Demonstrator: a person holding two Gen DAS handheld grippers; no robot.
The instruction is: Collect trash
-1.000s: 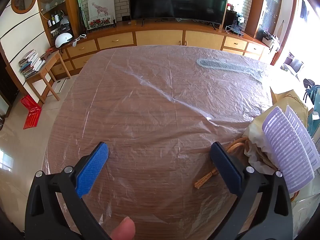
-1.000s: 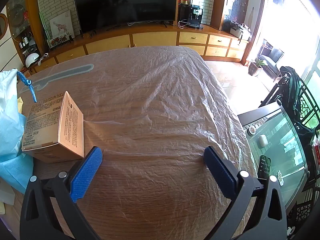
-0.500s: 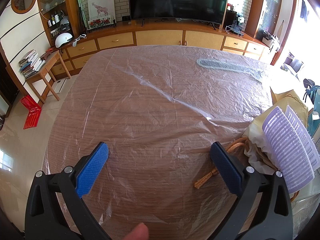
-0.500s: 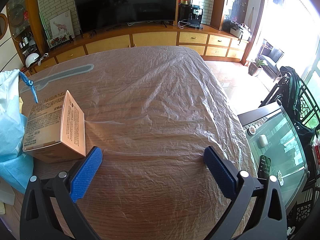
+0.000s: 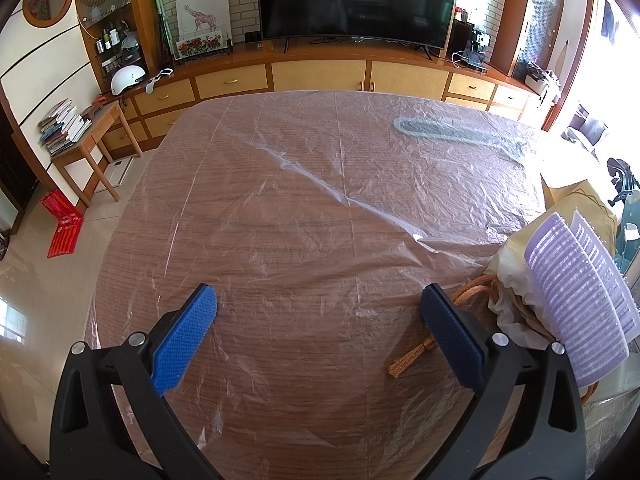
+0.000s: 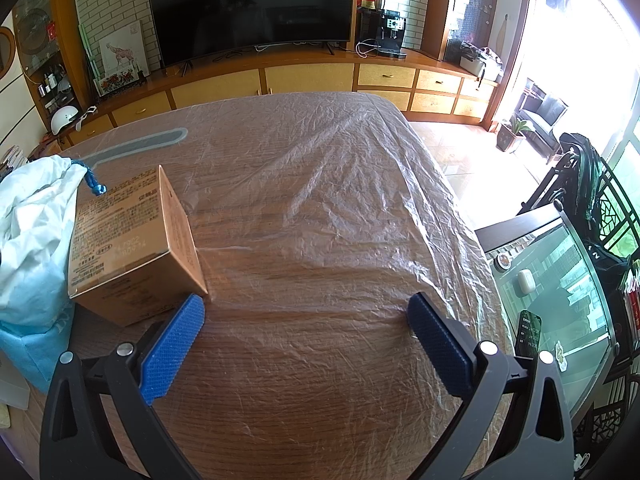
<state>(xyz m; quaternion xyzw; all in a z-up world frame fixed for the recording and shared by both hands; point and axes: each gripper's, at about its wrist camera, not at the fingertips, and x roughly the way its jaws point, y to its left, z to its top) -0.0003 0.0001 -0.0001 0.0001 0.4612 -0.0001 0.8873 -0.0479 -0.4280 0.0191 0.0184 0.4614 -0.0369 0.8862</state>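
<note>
My left gripper [image 5: 318, 300] is open and empty above a wooden table [image 5: 300, 208] under clear plastic film. To its right lie a cream bag [image 5: 516, 264] with an orange cord [image 5: 416, 356] and a purple-striped printed sheet [image 5: 576, 300]. My right gripper [image 6: 306, 310] is open and empty over the same table [image 6: 320, 240]. A tan cardboard box [image 6: 128, 248] lies just left of its left finger. A pale blue drawstring bag [image 6: 32, 240] sits beyond the box at the left edge.
A TV [image 5: 356, 0] on a long wooden cabinet stands beyond the table. A small side table with books [image 5: 72, 132] stands at left. A glass-topped stand [image 6: 556, 292] with a phone sits right of the table. A blue-grey mark [image 5: 452, 132] shows under the film.
A fingertip at the bottom of the left wrist view has dropped out of sight. In the right wrist view the box sits closer to my left finger. Both grippers stay open.
</note>
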